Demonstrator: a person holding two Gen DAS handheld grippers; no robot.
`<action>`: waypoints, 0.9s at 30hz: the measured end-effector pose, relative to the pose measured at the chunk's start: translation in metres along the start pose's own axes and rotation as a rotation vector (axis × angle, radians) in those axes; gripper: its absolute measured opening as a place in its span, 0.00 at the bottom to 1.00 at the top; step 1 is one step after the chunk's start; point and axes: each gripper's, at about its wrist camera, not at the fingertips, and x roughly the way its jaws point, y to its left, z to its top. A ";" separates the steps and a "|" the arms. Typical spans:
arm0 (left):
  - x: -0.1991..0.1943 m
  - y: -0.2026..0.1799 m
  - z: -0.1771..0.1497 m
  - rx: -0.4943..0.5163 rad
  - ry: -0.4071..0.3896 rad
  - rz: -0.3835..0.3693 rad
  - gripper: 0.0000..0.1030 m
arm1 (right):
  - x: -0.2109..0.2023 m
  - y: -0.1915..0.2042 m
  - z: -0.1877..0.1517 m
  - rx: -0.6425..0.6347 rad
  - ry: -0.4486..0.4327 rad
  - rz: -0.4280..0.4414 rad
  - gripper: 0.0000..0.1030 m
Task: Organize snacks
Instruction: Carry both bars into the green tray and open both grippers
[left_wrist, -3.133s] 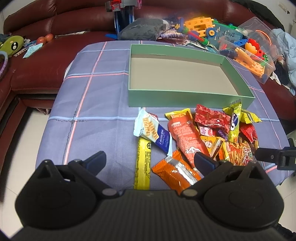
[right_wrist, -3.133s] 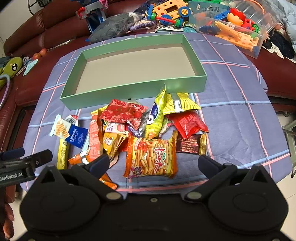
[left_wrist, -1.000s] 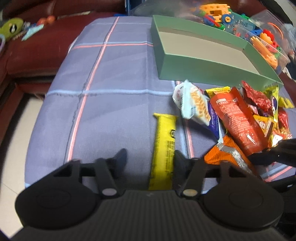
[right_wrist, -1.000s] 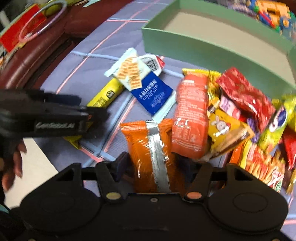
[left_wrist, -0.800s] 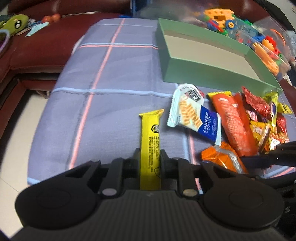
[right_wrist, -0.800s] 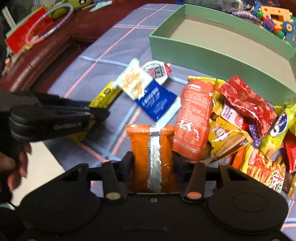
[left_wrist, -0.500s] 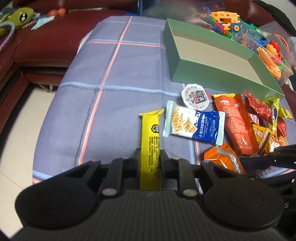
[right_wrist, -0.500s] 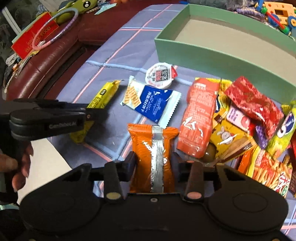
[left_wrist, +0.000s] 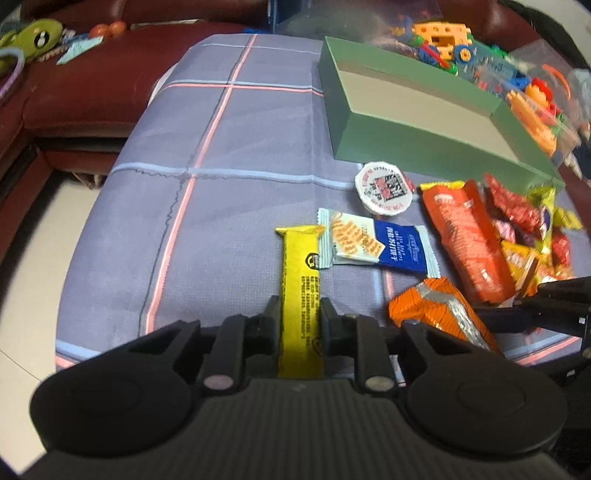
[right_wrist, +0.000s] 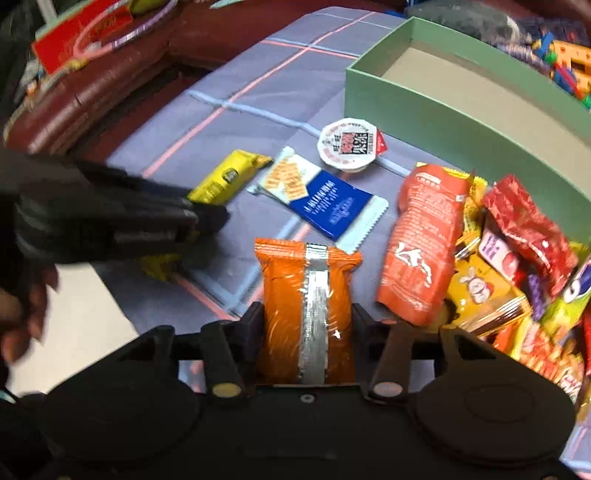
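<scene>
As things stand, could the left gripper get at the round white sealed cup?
Probably not yet: the left gripper is shut on the yellow bar. The cup lies uncovered beyond the blue cracker packet, so the path looks free once the bar is released.

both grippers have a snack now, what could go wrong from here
1. The left gripper pinches the long yellow bar near one end; its far tip lies by the blue cracker packet and may drag it on lifting.
2. The right gripper squeezes the puffy orange packet; it could crush or slip.
3. The two grippers sit close together and may collide heading to the green box.
</scene>
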 end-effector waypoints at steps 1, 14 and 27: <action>-0.003 0.002 0.001 -0.010 -0.006 -0.002 0.20 | -0.003 -0.003 0.002 0.018 -0.006 0.017 0.47; -0.042 -0.013 0.083 0.006 -0.158 -0.101 0.20 | -0.054 -0.063 0.051 0.195 -0.198 0.139 0.47; 0.072 -0.086 0.244 0.092 -0.136 -0.085 0.20 | -0.004 -0.182 0.169 0.441 -0.266 -0.011 0.49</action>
